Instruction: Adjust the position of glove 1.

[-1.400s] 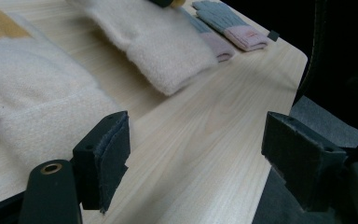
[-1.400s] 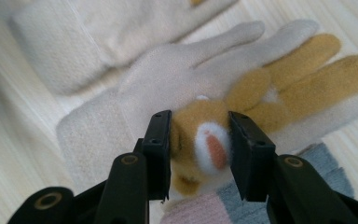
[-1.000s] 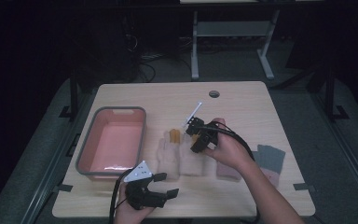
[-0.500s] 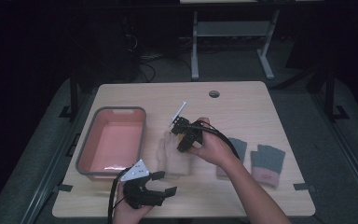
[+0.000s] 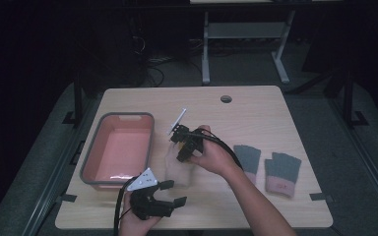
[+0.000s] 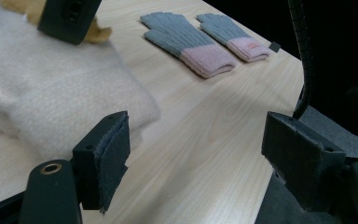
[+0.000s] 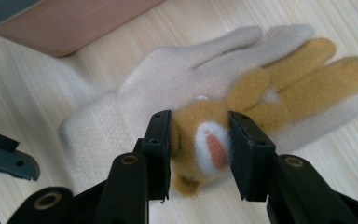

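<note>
Between right tool pads: fuzzy mustard-yellow glove, gripped; left tool wide open, empty.

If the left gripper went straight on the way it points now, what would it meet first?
Probably bare table: the left gripper stands open, with the cream glove just off its left jaw. Depth is unclear.

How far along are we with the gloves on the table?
Done: nothing lies in the bin so far. In hand: the right tongs are shut on the tan glove, which lies over the cream glove. Left: the grey gloves lie untouched, and the left tongs stand open.
</note>
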A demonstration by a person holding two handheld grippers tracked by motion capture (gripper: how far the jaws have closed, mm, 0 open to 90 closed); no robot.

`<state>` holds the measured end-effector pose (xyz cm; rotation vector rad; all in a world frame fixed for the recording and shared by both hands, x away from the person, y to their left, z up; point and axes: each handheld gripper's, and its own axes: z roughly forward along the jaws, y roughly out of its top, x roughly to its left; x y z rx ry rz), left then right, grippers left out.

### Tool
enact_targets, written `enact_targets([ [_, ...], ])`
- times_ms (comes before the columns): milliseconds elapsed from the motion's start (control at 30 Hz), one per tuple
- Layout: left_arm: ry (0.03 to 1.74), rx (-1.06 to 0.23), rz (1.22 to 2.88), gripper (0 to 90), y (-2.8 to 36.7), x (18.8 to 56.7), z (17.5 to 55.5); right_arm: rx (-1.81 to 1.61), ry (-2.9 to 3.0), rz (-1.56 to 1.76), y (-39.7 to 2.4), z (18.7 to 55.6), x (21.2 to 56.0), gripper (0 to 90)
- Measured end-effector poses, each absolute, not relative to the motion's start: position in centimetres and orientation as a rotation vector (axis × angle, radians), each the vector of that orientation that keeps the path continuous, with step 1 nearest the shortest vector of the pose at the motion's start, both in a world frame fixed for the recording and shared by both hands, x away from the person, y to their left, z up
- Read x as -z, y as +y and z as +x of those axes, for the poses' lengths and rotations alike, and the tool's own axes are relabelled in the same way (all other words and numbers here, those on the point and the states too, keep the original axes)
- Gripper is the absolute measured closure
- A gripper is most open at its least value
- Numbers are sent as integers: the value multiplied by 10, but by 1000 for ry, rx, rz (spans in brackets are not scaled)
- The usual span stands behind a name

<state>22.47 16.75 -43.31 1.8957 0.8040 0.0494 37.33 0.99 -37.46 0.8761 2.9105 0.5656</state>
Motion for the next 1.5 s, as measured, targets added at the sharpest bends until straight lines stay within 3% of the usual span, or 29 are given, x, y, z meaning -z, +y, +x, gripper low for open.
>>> enact_targets([
  [367,805,-39,1907,236,166,435,225,-547,2947,952,12,379,402,579],
  [667,798,-40,1914,236,165,435,225,-668,2923,945,8,382,388,446],
  [1033,786,-43,1926,236,164,435,224,-539,2964,802,43,391,401,309],
  [1500,783,-39,1928,240,162,435,224,-298,2923,590,58,383,423,298],
])
